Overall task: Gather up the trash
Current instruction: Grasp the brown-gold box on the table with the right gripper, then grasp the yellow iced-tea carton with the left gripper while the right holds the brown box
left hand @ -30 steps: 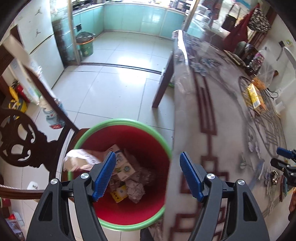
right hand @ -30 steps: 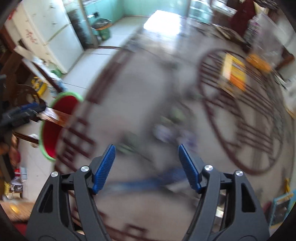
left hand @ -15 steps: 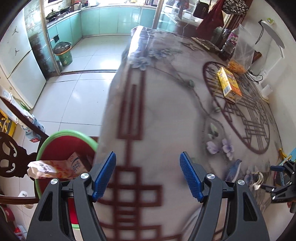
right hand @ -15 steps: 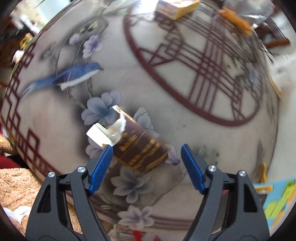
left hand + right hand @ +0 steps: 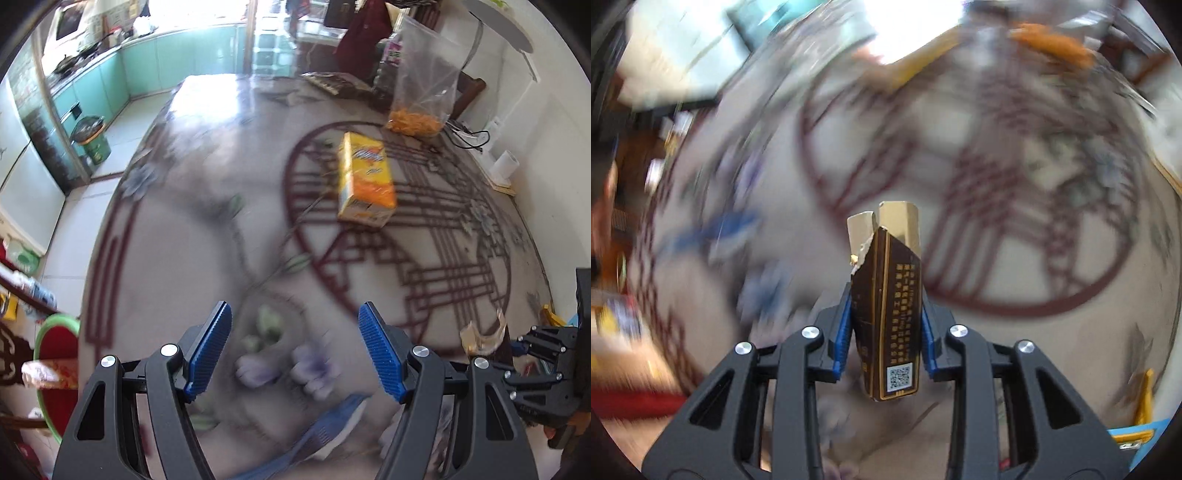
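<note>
Trash collection at a patterned table (image 5: 192, 258): the right gripper (image 5: 884, 325) clamps a torn brown and gold carton (image 5: 888, 295) between its blue pads, the jaws having just closed in on it over the last half second. The carton stands upright in the grip, its ripped gold top flaps poking above the fingers and a small square code label showing near its lower end, clear of the blurred tabletop behind it. The left gripper (image 5: 295, 350) hangs above the near part of the same table with its jaws spread wide and nothing between them; only printed flowers and a blue bird in the table's design lie beneath. Farther along the table, inside a dark red circular lattice motif, a yellow and orange juice carton (image 5: 364, 184) lies on its side, well apart from both grippers. Beyond it, near the far right edge, a clear plastic bag (image 5: 421, 85) stands with orange snacks settled in its bottom. In the left wrist view a red bin with a green rim (image 5: 55, 332) sits off the table's left edge, low in the frame, with a crumpled wrapper (image 5: 48, 373) resting across its opening. At the right edge of that view the right gripper appears again, with a scrap of gold paper just above it.
</note>
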### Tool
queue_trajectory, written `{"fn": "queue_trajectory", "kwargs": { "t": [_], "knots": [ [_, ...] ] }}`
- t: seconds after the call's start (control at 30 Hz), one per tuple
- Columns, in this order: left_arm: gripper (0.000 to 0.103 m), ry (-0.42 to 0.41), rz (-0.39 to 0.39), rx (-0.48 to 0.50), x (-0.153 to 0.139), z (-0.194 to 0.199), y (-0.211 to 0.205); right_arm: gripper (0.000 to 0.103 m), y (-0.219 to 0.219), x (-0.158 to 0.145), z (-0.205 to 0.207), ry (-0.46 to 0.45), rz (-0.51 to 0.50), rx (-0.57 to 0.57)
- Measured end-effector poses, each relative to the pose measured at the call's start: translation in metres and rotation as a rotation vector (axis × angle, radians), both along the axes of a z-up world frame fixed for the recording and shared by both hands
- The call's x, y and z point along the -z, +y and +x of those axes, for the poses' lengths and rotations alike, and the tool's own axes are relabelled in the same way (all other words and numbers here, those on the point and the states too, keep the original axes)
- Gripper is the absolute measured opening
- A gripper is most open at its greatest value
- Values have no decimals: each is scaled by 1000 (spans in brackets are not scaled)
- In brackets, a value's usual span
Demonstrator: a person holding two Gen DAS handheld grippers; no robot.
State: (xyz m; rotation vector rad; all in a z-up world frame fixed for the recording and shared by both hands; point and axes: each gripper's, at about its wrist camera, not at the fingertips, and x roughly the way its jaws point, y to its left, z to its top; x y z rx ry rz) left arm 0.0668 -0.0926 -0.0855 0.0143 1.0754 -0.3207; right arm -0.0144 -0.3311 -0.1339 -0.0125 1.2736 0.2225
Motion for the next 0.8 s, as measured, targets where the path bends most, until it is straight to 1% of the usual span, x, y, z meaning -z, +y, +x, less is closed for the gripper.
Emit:
{"fn": "queue_trajectory", "kwargs": {
  "t": [0.07, 0.17, 0.2, 0.23, 0.33, 0.5, 0.67, 0.8],
  "knots": [
    [68, -19, 7, 19, -6, 15, -21, 31, -21, -7, 12, -45, 30, 128],
    [69, -31, 21, 40, -10, 42, -55, 31, -45, -16, 22, -96, 94, 252],
    [71, -35, 28, 43, -10, 51, -65, 31, -46, -20, 27, -108, 102, 269],
    [72, -36, 40, 45, -8, 62, -75, 31, -47, -23, 31, -120, 101, 276],
    [73, -27, 56, 44, -1, 91, -101, 31, -48, -29, 46, -146, 73, 268],
    [73, 22, 95, 41, 22, 131, -128, 31, -54, -29, 67, -141, 74, 278],
    [73, 57, 106, 44, 41, 153, -144, 31, -64, -24, 79, -136, 91, 286],
    [71, 67, 101, 49, 50, 160, -153, 31, -67, -18, 86, -127, 91, 286]
  ]
}}
